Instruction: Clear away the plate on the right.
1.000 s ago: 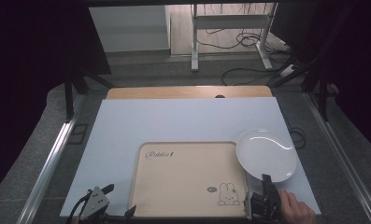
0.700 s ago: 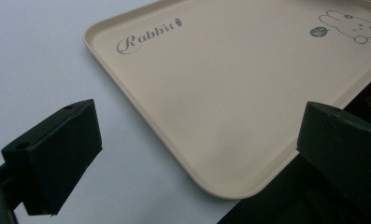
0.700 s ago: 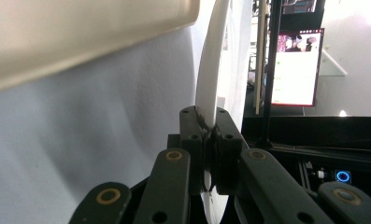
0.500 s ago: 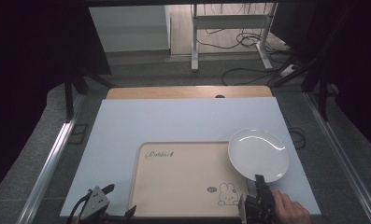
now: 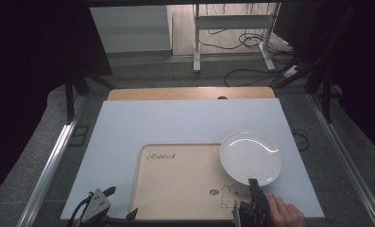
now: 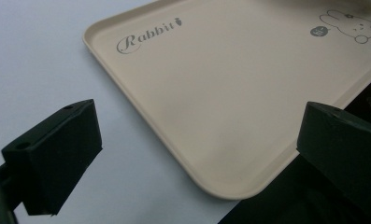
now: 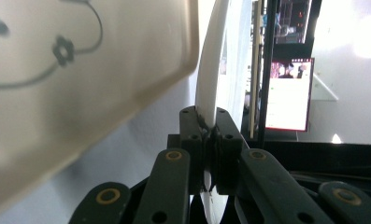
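Left gripper (image 5: 110, 204) sits at the near-left corner of the bench (image 5: 175, 123), jaws spread wide w/ nothing between them, just beside the near-left corner of the tray (image 6: 230, 93).

Over to the tray, beige w/ a rabbit print, lying flat on the bench. The plate (image 5: 251, 156) overlaps its far-right corner, half over the tray, half over the bench, apparently lifted.

Right gripper (image 5: 253, 195) pinches the plate's near rim, jaws pressed onto that thin white edge; in the right gripper view the plate (image 7: 211, 79) runs edge-on straight out of the jaws.

Looks like glazed ceramic or similar: stiff, slick, breakable, fairly heavy for 1 rim pinch. Rim is the only grip available, so I'd expect it to sag or slip if tilted fast.
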